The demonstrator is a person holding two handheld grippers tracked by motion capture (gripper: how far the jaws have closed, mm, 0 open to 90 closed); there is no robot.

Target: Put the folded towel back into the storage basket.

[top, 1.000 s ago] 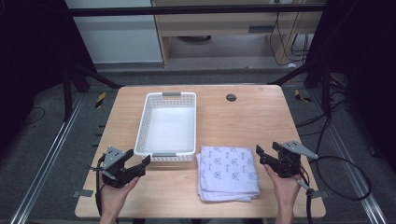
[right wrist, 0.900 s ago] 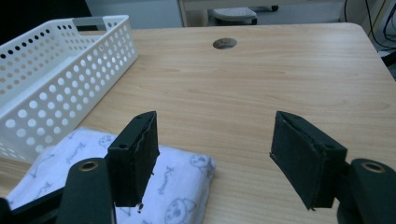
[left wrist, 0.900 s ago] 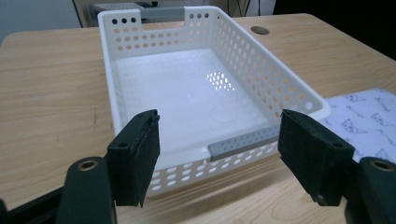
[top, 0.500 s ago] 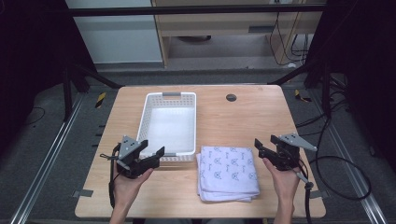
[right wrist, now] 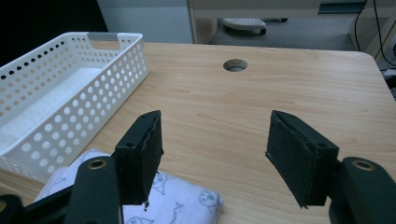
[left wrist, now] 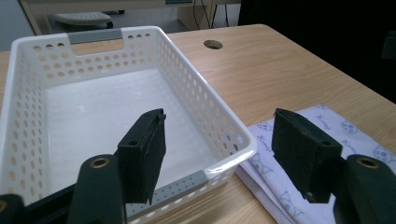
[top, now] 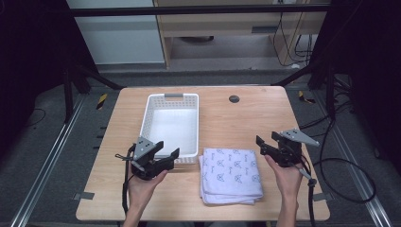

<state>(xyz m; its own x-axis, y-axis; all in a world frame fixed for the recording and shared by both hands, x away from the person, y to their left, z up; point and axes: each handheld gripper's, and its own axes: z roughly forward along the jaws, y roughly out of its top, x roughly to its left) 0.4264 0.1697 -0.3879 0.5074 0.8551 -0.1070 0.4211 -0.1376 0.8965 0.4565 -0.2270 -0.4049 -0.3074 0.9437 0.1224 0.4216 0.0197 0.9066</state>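
A white perforated basket [top: 144,124] [left wrist: 198,95] [right wrist: 109,70] stands empty at the table's left middle. To its right, near the front, lies a folded white cloth with a small blue print [top: 231,172] [left wrist: 366,133] [right wrist: 182,198]. My left gripper [top: 168,148] [left wrist: 217,140] hovers at the basket's near right corner, pointing along the basket. It is open with nothing between its jaws, which have just been closing a little. My right gripper [top: 266,142] [right wrist: 212,128] is just right of the cloth, over its far right corner. It is also open and empty, and its jaws have just been narrowing.
The wooden table [top: 246,123] has a round cable hole [top: 233,99] [right wrist: 235,64] near its far edge. Dark frame posts stand at both sides, and cables trail on the floor at the right.
My left gripper has moved right, from the table's front left to the basket's near right corner. My right gripper has lifted slightly by the cloth. Both pairs of jaws look a bit narrower.
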